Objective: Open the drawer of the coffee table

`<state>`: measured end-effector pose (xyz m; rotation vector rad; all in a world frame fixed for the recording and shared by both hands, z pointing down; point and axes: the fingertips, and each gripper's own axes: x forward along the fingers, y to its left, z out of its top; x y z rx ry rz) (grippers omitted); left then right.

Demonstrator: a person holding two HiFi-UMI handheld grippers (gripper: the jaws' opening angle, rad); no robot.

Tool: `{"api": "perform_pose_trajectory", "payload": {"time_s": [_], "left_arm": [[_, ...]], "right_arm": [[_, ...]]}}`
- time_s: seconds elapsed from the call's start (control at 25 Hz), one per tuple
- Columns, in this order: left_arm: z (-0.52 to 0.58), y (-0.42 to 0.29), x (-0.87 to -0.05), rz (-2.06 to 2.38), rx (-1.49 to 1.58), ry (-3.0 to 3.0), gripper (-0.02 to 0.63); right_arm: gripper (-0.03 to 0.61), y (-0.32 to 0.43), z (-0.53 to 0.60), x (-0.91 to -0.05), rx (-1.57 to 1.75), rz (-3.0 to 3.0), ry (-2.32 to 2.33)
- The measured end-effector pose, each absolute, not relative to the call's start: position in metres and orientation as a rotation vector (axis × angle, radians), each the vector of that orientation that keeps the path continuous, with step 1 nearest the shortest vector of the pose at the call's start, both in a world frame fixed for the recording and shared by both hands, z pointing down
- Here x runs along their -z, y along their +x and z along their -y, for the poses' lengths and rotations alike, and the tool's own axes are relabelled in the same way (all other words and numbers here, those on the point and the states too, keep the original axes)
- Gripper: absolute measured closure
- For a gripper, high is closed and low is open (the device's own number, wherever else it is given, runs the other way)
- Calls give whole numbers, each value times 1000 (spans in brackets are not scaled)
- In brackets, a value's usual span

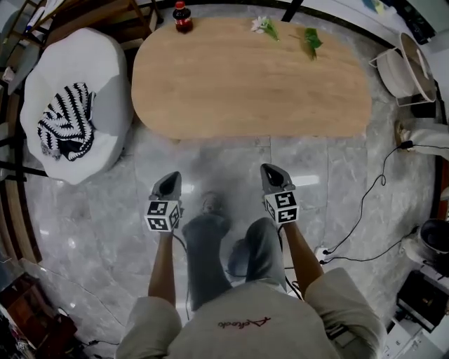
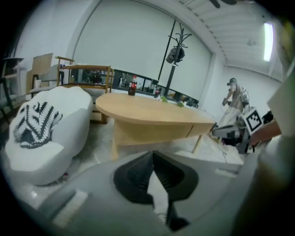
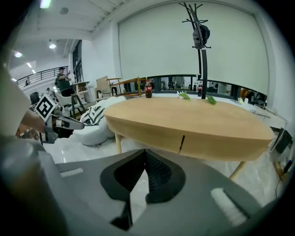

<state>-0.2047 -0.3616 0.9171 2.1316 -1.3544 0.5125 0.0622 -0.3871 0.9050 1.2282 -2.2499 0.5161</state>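
Drawer front (image 3: 203, 148) shows as a seam in the near edge of the coffee table (image 1: 245, 77), ahead. Your left gripper (image 1: 169, 179) and right gripper (image 1: 272, 174) are both closed, empty; open jaws before reaching.

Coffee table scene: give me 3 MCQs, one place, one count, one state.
1. Where on the coffee table does the bottle stand?
A far left end
B centre
C near right end

2. How many sprigs lie on it?
A one
B two
C four

3. The left claw is:
A open
B shut, empty
C shut on the bottle

Key:
1 A: the head view shows it at the far left end.
2 B: a flowering sprig, and a leafy sprig to its right.
3 B: its jaws meet with nothing between them.
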Motion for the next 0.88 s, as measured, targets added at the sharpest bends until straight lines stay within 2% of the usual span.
{"api": "perform_pose_trajectory", "payload": {"time_s": [0.4,0.88], "left_arm": [[396,-207,-1048,1312,-450,2226,615],[410,-208,-1097,1368,-365,2331,615]], "right_arm": [[574,56,432,-1032,-404,2319,1239],[574,47,436,-1094,-333,2444,1215]]}}
